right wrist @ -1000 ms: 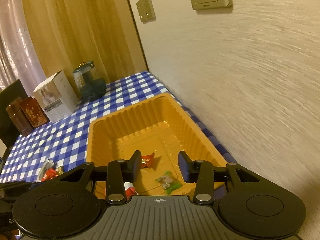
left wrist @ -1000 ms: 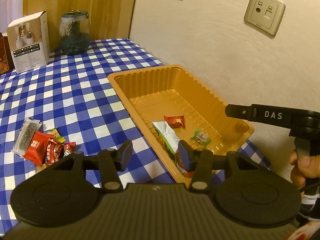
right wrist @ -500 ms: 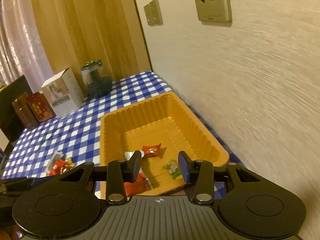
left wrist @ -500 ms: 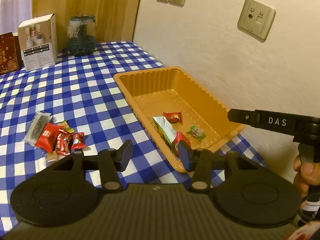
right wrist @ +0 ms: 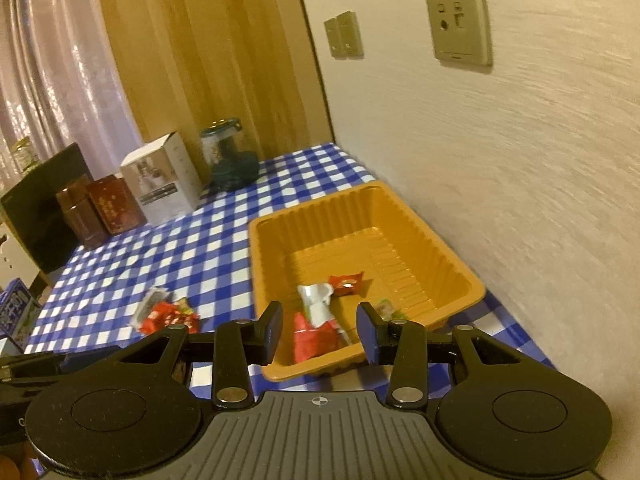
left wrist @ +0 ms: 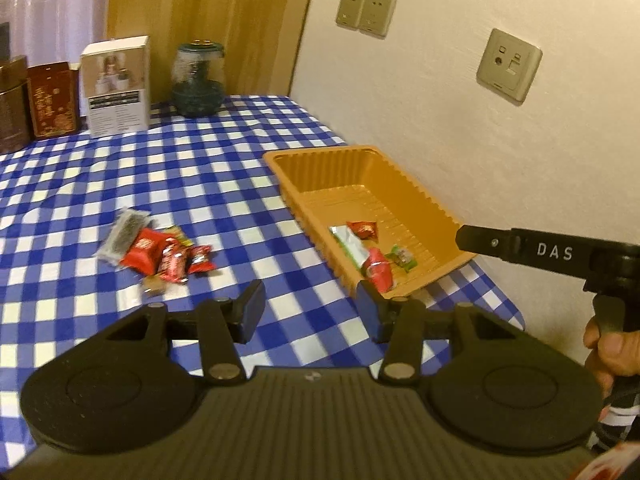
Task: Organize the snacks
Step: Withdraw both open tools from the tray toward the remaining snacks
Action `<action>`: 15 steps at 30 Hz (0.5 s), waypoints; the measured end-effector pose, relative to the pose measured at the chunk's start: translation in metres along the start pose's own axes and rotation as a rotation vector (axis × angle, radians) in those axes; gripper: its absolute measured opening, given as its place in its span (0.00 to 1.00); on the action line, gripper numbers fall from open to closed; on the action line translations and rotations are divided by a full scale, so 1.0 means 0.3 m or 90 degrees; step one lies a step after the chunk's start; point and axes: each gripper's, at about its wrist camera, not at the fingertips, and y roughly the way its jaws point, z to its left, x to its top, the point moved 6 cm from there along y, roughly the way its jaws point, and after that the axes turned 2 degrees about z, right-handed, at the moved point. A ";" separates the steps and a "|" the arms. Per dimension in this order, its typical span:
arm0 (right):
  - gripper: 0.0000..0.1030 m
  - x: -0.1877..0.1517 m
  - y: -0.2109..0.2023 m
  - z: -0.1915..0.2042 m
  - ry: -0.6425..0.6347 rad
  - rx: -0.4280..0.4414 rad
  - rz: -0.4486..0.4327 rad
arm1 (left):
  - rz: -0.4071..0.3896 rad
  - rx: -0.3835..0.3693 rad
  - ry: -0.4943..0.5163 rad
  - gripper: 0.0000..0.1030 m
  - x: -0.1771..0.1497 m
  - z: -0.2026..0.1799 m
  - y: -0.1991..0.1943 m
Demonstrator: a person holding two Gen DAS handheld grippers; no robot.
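Observation:
An orange plastic tray (left wrist: 404,184) (right wrist: 452,264) sits on the blue checked tablecloth by the wall. It holds several wrapped snacks: a white-green packet (left wrist: 350,242), red packets (left wrist: 378,270) and a small green candy (left wrist: 402,257). A pile of loose snacks (left wrist: 156,254) (right wrist: 164,314) lies on the cloth left of the tray. My left gripper (left wrist: 310,310) is open and empty, above the cloth between pile and tray. My right gripper (right wrist: 318,334) is open and empty, above the tray's near end; its body shows in the left wrist view (left wrist: 560,254).
A white box (left wrist: 116,86), dark red boxes (left wrist: 50,100) and a green glass jar (left wrist: 199,80) stand at the table's far edge. The wall with sockets (left wrist: 508,65) runs close along the tray's right side. The table edge lies near the tray's front corner.
Both grippers have pulled back and up from the tray, so the tray looks smaller and farther. The left gripper now faces more to the left, bringing the snack pile nearer the centre.

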 end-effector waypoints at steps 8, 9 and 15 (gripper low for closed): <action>0.40 -0.037 -0.022 0.110 -0.020 0.027 0.005 | -0.010 0.032 -0.035 0.45 -0.042 0.126 -0.102; 0.40 -0.040 -0.024 0.123 -0.021 0.030 0.005 | -0.012 0.036 -0.037 0.45 -0.047 0.142 -0.115; 0.40 -0.059 -0.031 0.196 -0.036 0.048 0.009 | -0.017 0.059 -0.056 0.45 -0.073 0.227 -0.171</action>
